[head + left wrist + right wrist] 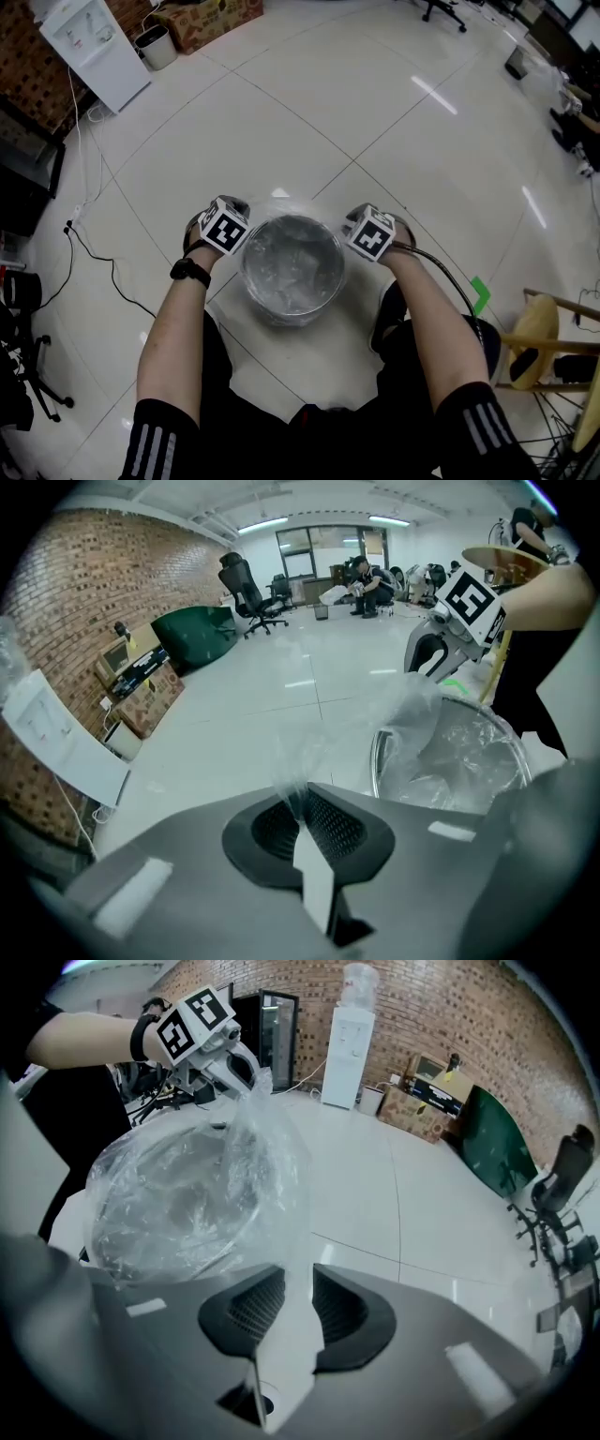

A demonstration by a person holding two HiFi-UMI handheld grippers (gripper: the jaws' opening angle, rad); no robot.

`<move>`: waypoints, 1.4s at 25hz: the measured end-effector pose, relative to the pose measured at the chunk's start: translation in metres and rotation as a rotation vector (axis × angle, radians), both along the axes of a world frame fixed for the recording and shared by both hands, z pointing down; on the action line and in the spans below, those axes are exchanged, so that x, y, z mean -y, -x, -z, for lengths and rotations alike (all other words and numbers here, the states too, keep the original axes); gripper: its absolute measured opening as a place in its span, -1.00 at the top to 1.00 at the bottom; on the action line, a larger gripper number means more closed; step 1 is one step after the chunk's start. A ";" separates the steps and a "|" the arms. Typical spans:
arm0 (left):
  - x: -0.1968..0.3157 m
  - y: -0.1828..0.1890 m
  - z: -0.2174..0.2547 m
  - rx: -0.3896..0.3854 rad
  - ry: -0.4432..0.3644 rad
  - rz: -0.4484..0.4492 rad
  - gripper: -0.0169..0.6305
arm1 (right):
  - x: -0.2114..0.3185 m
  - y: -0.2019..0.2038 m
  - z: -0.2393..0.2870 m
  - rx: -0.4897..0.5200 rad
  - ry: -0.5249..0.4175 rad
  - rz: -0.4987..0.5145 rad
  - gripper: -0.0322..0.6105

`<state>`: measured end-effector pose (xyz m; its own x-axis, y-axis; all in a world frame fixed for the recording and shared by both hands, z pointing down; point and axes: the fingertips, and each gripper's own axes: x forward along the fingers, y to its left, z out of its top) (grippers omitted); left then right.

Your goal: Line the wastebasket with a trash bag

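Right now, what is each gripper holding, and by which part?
The left gripper pinches the bag by its top edge. The right gripper holds nothing yet: the edge runs between its open jaws.

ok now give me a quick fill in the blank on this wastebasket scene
The trash bag in the wastebasket is ___ plastic.
The left hand-held gripper is ___ on the bag's edge.
The wastebasket stands on the ___.
The water dispenser stands by a ___ wall.
Missing words: clear, shut, floor, brick.
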<state>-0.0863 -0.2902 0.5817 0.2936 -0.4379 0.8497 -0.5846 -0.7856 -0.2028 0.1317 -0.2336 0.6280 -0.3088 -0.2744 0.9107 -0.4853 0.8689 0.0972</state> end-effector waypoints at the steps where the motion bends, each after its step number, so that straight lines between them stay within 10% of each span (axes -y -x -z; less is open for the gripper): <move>1: 0.000 0.003 -0.005 0.013 0.011 0.003 0.97 | 0.000 0.001 -0.005 -0.009 0.005 0.000 0.58; 13: -0.056 0.032 -0.073 0.121 0.258 -0.055 0.96 | -0.035 0.000 -0.065 0.012 0.183 -0.050 0.58; 26: -0.062 0.046 -0.058 0.076 0.226 -0.008 0.39 | -0.031 -0.006 0.023 0.015 0.044 0.064 0.29; 35: -0.093 0.048 -0.015 -0.035 0.222 -0.047 0.36 | -0.065 0.019 0.121 0.020 -0.096 0.251 0.26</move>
